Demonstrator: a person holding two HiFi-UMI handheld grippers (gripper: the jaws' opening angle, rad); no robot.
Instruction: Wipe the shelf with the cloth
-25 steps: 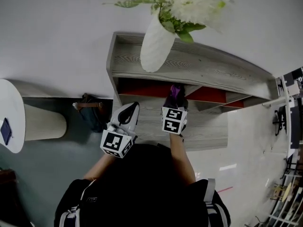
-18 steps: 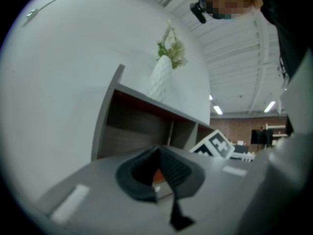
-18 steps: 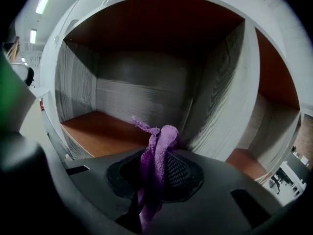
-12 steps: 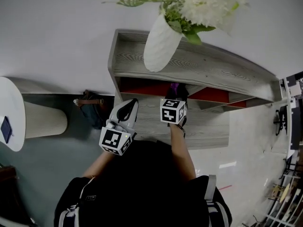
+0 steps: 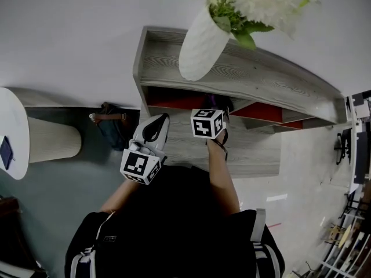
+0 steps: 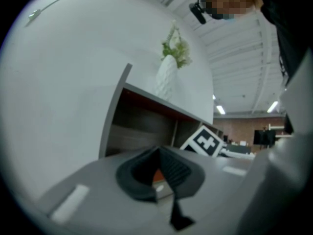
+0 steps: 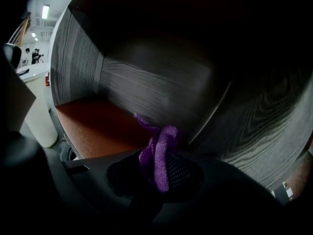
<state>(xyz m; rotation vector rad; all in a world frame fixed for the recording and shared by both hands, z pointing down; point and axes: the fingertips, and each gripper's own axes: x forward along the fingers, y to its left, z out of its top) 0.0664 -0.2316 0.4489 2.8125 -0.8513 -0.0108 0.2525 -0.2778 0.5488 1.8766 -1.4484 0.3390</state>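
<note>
A grey wood shelf unit (image 5: 261, 83) with red inner boards stands against the white wall. My right gripper (image 5: 215, 104) reaches into its upper compartment, its marker cube (image 5: 207, 123) just outside. In the right gripper view the gripper (image 7: 159, 168) is shut on a bunched purple cloth (image 7: 159, 153), which touches the grey back wall (image 7: 161, 82) above the red board (image 7: 98, 126). My left gripper (image 5: 155, 131) hovers left of it, outside the shelf front. Seen in its own view, the left gripper (image 6: 159, 173) is shut with nothing held, facing the shelf (image 6: 142, 126).
A white vase (image 5: 200, 48) of flowers stands on the shelf top, directly above the right gripper. A lower grey board (image 5: 255, 149) juts out in front. On the floor at left are a dark bag (image 5: 113, 129), a beige cylinder (image 5: 52, 143) and a white round table (image 5: 11, 132).
The right gripper has pushed further into the compartment with the cloth, so the cloth shows less in the head view. The left gripper has hardly moved.
</note>
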